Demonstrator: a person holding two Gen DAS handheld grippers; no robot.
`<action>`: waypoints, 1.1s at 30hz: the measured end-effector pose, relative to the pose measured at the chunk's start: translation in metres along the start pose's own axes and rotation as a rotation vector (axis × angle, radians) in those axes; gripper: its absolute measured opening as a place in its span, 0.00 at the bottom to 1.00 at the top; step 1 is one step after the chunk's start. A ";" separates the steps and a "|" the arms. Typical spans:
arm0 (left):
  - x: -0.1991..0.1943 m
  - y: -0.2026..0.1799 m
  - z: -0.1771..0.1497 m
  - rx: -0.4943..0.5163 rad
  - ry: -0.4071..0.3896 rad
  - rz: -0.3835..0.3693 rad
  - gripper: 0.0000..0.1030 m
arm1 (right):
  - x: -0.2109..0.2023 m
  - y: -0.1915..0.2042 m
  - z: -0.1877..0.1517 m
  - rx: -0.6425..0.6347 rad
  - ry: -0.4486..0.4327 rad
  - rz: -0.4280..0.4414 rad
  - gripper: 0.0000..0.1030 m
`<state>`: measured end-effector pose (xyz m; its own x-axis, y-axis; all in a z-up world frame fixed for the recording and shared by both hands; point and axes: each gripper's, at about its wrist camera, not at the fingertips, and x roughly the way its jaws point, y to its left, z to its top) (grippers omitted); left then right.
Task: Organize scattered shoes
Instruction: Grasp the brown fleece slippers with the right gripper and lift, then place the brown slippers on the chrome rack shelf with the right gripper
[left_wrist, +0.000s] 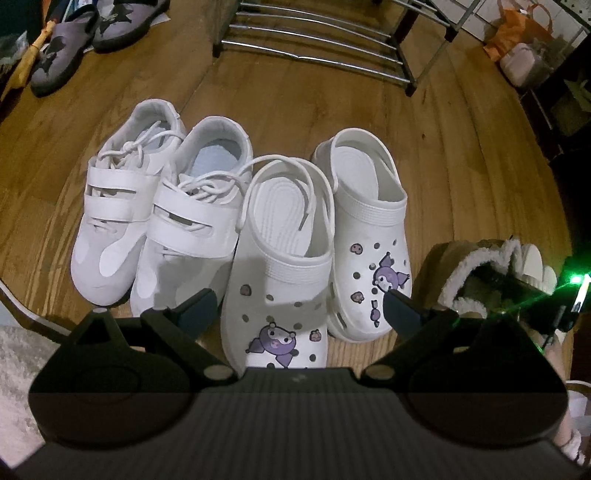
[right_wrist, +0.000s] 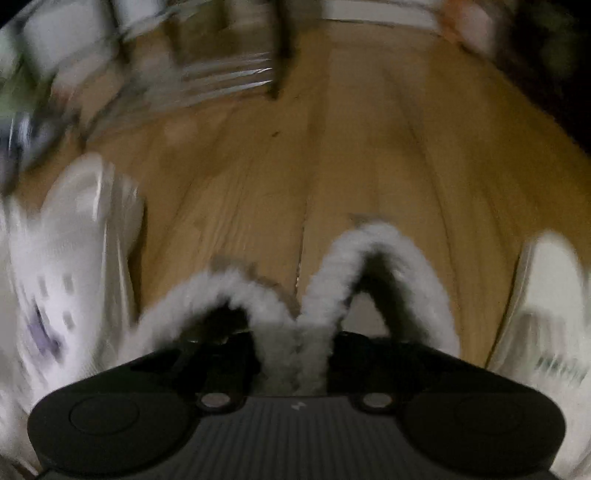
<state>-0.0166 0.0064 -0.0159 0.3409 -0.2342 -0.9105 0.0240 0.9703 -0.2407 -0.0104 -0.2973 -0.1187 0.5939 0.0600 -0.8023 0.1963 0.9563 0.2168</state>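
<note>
Right tongs (right_wrist: 295, 354) clenched on fur-lined slippers (right_wrist: 332, 280), carrying them over floor (right_wrist: 351, 147). Left tongs (left_wrist: 297, 306) released above white clogs (left_wrist: 325, 236), which sit paired beside sneakers (left_wrist: 162, 206). Next: set slippers down in row.

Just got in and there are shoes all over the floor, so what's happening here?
A person with a gripper in each hand is tidying shoes. White sneakers and white clogs stand paired on the wood floor. The left gripper hovers open over the clogs. The right gripper is shut on fleece-lined slippers, pinched together at their cuffs; that view is motion-blurred.
</note>
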 end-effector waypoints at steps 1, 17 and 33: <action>0.001 0.000 0.000 0.001 0.002 -0.002 0.95 | -0.002 -0.003 0.000 0.025 -0.020 0.009 0.14; -0.016 -0.015 0.043 0.080 -0.078 -0.041 0.95 | -0.128 0.093 0.129 -0.251 -0.464 0.111 0.13; -0.005 -0.055 0.194 0.073 -0.401 -0.136 0.95 | -0.158 0.305 0.474 -0.470 -0.284 0.071 0.12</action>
<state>0.1626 -0.0343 0.0668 0.6681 -0.3329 -0.6654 0.1561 0.9372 -0.3120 0.3257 -0.1513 0.3376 0.7929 0.1115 -0.5990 -0.1825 0.9815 -0.0588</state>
